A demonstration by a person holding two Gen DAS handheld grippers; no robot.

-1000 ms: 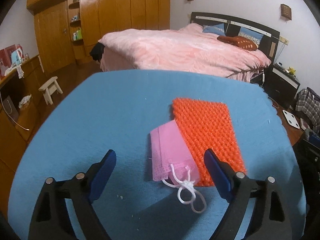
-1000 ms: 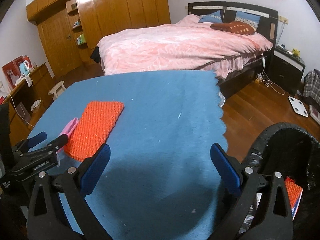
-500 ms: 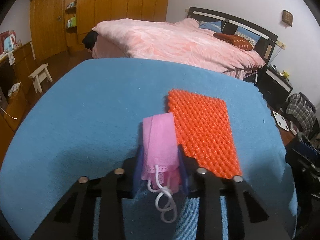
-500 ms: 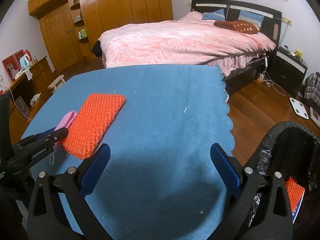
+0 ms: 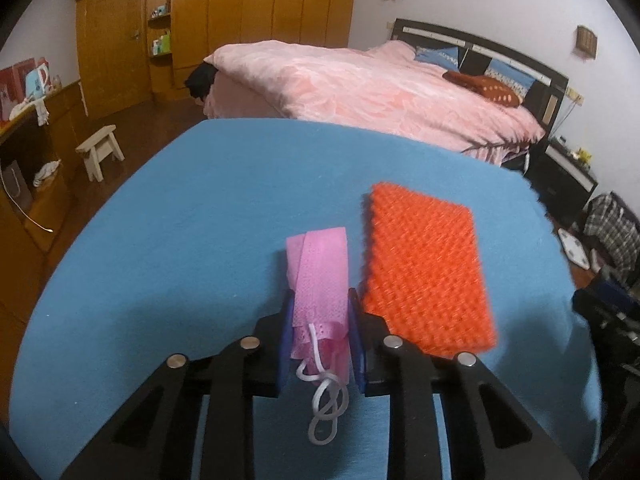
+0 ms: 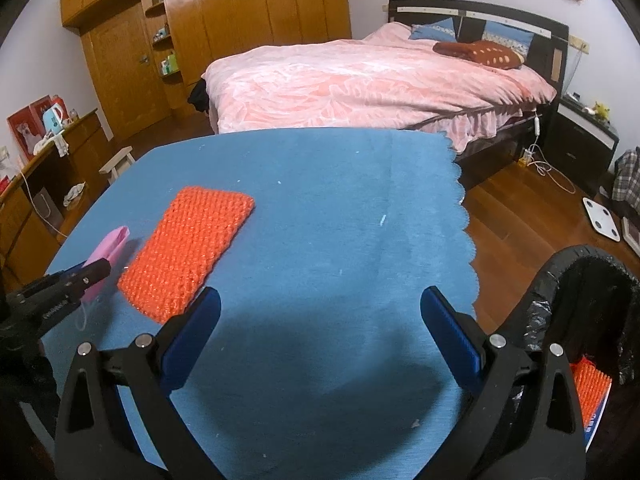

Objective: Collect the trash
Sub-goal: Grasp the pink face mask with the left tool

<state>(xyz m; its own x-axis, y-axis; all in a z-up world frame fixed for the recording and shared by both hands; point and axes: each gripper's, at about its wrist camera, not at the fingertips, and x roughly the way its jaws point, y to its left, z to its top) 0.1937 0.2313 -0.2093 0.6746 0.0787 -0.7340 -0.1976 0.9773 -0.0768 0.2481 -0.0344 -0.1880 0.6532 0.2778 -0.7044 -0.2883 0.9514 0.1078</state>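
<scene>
A pink face mask (image 5: 319,276) with a white ear loop is pinched between the blue pads of my left gripper (image 5: 319,312), a little above the blue table cloth (image 5: 200,216). An orange bubble-wrap pouch (image 5: 424,268) lies flat just right of it. In the right wrist view the mask (image 6: 106,252) and left gripper (image 6: 86,276) sit at the far left, beside the orange pouch (image 6: 188,256). My right gripper (image 6: 320,332) is open and empty over the cloth's near right part. A black-lined trash bin (image 6: 588,300) stands right of the table, with an orange item (image 6: 592,396) inside.
The cloth's scalloped right edge (image 6: 466,232) borders wooden floor. A pink bed (image 6: 360,76) lies beyond the table. A white scale (image 6: 602,220) and a small stool (image 5: 100,148) stand on the floor. Wooden wardrobes (image 6: 240,32) line the back wall.
My left gripper has shut on the pink mask and lifted it off the orange pouch, slightly left. My right gripper has stayed open, drifting a little.
</scene>
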